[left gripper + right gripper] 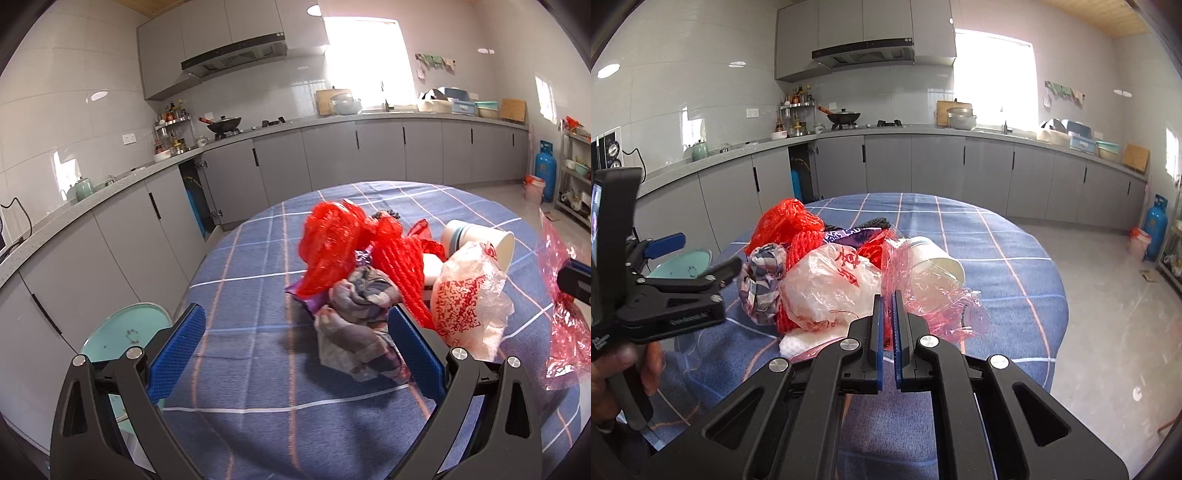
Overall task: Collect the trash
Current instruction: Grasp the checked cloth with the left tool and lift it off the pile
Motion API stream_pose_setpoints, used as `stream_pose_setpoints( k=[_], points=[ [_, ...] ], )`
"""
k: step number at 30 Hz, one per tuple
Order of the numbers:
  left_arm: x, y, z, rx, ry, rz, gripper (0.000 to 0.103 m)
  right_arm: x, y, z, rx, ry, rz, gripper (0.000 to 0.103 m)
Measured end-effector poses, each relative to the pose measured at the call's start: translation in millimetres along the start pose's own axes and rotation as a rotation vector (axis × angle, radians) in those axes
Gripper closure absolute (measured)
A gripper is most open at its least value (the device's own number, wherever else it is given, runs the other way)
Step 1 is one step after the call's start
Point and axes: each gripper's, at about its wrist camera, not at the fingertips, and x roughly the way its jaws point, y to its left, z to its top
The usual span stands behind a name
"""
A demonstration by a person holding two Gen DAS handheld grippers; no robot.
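A heap of trash lies on the round table under a blue checked cloth: red mesh bags, a crumpled grey and purple wrapper, a white plastic bag with red print and a paper cup. My left gripper is open, with the crumpled wrapper between its blue pads, close to the right one. My right gripper is shut on a pink see-through plastic bag, lifted beside the paper cup. That pink bag hangs at the right edge of the left wrist view.
A teal round stool stands left of the table. Grey kitchen cabinets and a worktop run along the far walls. A blue gas cylinder and a white bucket stand on the floor at the far right. A hand holds the left gripper's handle.
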Motion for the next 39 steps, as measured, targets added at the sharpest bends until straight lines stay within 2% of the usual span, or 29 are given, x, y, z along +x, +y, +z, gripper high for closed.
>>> stream_pose_setpoints(
  k=[3,6,8,10,13,22,30,39],
  points=[
    [10,-6,-2,0.012,0.026,-0.016,0.02,5,0,-1,-0.002,0.0,-0.002,0.098],
    [20,-11,-6,0.012,0.062,-0.057,0.038,9,1,-4,-0.002,0.004,0.007,0.098],
    [23,-14,-9,0.017,0.082,-0.102,0.07,9,4,-4,-0.006,0.002,0.011,0.098],
    [22,-17,-10,0.03,0.078,-0.128,0.086,8,6,-4,-0.014,-0.006,0.011,0.098],
    [17,-14,-10,0.036,0.063,-0.143,0.094,6,5,-3,-0.013,-0.016,0.011,0.098],
    [-33,19,8,-0.01,-0.06,-0.144,0.095,-2,11,4,-0.023,-0.045,0.021,0.098],
    [-51,44,15,-0.029,-0.107,-0.098,0.095,-12,19,15,-0.037,-0.083,0.048,0.098],
    [-55,75,12,-0.072,-0.105,-0.033,0.095,-11,40,26,-0.068,-0.093,0.113,0.098]
  ],
)
